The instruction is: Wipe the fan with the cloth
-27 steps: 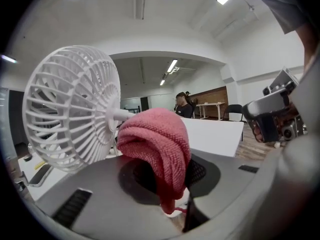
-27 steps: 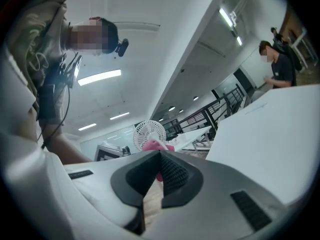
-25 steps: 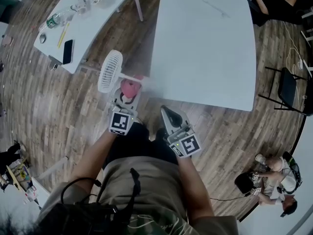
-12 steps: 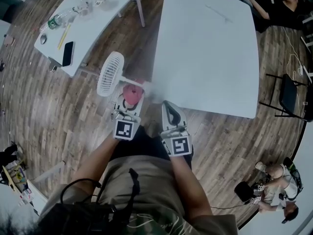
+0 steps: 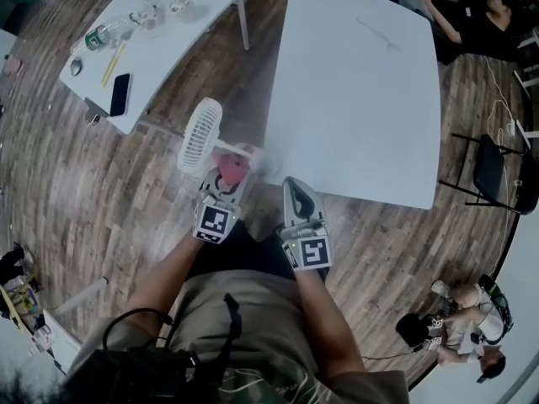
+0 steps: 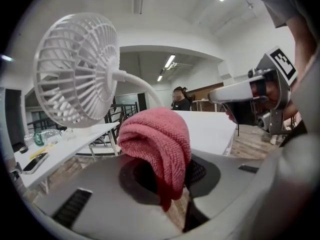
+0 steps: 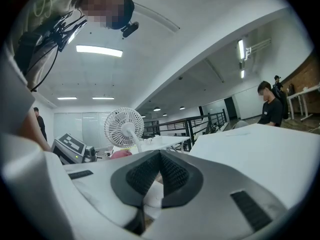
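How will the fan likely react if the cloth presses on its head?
The fan looks like light plastic, its head on a thin curved neck, so it probably sways under pressure. Its head hangs past the table edge, so a hard push may tip it.

White table [image 5: 362,99] — fan [image 5: 200,135] at corner

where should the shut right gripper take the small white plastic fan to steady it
Probably the slim curved neck behind the white fan's round grille, approached from the right gripper's side with jaws opened: the grille is too wide, and the pink cloth needs it clear.
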